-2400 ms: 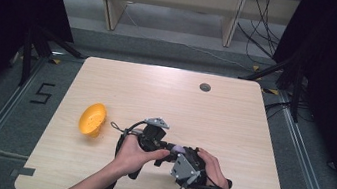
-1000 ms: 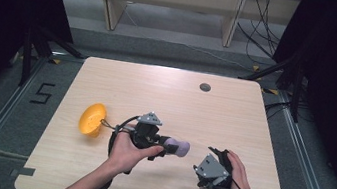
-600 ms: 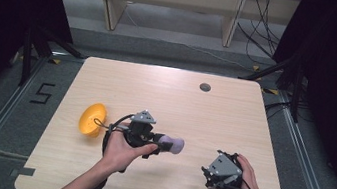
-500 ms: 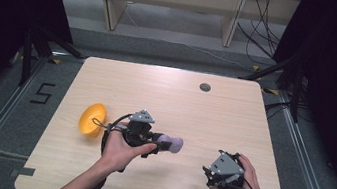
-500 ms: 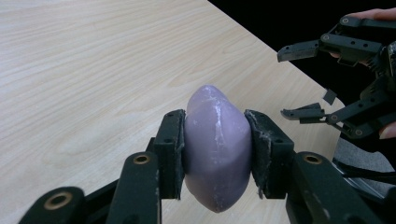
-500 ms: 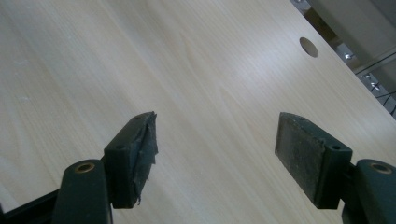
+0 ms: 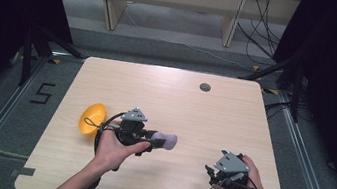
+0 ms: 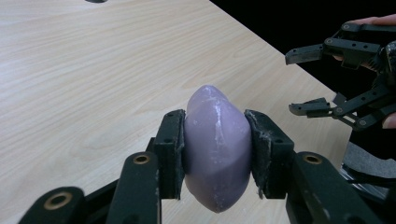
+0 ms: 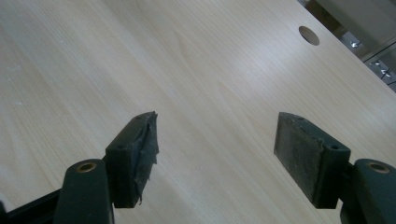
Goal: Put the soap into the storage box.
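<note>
A pale purple, smooth lump (image 8: 215,144) sits squeezed between the two pads of my left gripper (image 7: 157,140), which is shut on it and holds it level just above the table, left of centre. The lump (image 7: 165,140) sticks out to the right of the jaws. My right gripper (image 7: 210,174) is at the front right, apart from the lump. Its jaws (image 9: 215,149) stand open with only bare wood between them, and they have just been closing slightly. From the left gripper view, the right gripper (image 8: 306,79) shows off to the right.
An orange bowl (image 7: 92,118) lies on the wooden table (image 7: 234,114) just left of my left hand. A round cable hole (image 7: 205,87) is near the far edge. Dark floor and metal rails surround the table.
The right gripper, earlier close against the purple lump beside the left gripper, has drawn away to the front right. The left gripper has shifted a little left with the lump still in it.
</note>
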The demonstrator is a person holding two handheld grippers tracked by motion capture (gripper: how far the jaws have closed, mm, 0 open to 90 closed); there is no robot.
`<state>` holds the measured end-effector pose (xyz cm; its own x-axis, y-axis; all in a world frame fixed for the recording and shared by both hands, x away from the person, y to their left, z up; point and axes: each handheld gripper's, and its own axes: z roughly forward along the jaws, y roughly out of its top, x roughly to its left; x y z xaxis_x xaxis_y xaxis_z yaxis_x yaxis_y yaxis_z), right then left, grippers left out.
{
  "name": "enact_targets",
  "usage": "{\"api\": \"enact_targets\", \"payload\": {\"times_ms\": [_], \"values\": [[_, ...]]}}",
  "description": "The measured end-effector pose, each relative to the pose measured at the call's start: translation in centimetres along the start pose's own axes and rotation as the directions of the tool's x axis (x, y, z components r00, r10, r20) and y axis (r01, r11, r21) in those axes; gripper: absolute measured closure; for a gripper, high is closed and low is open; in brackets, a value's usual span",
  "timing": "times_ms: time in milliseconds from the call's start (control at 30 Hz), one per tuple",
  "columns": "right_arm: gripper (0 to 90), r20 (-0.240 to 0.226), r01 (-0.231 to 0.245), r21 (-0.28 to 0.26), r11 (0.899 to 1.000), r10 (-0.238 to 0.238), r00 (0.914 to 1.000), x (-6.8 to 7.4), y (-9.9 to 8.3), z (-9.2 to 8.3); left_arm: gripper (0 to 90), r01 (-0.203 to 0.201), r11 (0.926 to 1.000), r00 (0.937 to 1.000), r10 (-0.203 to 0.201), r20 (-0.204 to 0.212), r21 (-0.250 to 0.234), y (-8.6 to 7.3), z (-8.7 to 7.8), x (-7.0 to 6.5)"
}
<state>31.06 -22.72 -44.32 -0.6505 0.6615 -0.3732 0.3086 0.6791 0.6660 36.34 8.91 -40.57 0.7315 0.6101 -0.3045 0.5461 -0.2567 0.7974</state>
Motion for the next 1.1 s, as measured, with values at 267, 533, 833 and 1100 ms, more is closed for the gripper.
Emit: {"api": "enact_targets", "payload": {"times_ms": [267, 533, 833, 1100], "values": [[31.4, -0.001, -0.017, 0.003, 1.000, 0.017, 0.9999, -0.1, -0.1, 0.0, 59.0, 0.007, 0.9999, 0.9996, -0.008, -0.028, -0.015, -0.2, -0.9, 0.7], [31.4, -0.007, -0.010, -0.001, 1.000, 0.010, 0.9999, -0.2, -0.2, 0.0, 59.0, 0.011, 0.9997, 0.9984, -0.012, -0.056, -0.021, -0.4, -1.5, 1.1], [31.4, -0.009, -0.016, 0.000, 1.000, 0.016, 0.9998, -0.2, -0.2, 0.0, 59.0, 0.013, 0.9996, 0.9974, -0.015, -0.071, -0.025, -0.5, -2.3, 1.8], [31.4, -0.011, -0.017, -0.001, 1.000, 0.017, 0.9998, -0.1, -0.2, 0.0, 59.0, 0.013, 0.9993, 0.9954, -0.016, -0.095, -0.034, -0.7, -2.9, 2.3]]}}
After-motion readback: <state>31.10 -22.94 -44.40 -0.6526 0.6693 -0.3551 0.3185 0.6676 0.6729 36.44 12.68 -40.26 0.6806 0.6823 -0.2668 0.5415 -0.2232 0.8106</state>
